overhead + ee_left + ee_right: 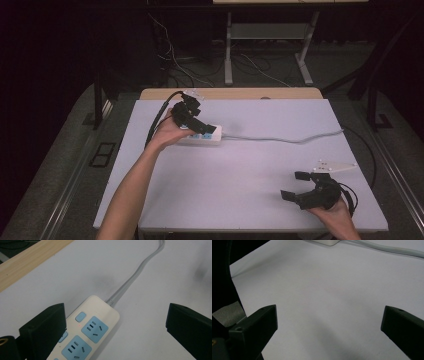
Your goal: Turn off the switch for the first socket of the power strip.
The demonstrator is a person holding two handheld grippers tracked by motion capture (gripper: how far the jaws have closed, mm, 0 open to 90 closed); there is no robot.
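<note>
A white power strip with blue sockets lies on the white table top, left of centre. Its grey cable runs off to the right. My left gripper hovers just over the strip, open. In the left gripper view the strip lies between the wide-apart jaws of that gripper, close to the left jaw, with its blue switch and cable in sight. My right gripper is open near the front right corner; in its own view the right gripper stands over bare table.
A wooden strip borders the table's far edge. Beyond it are desk legs and loose wires on the floor. In the right gripper view the strip's corner and cable sit at the top.
</note>
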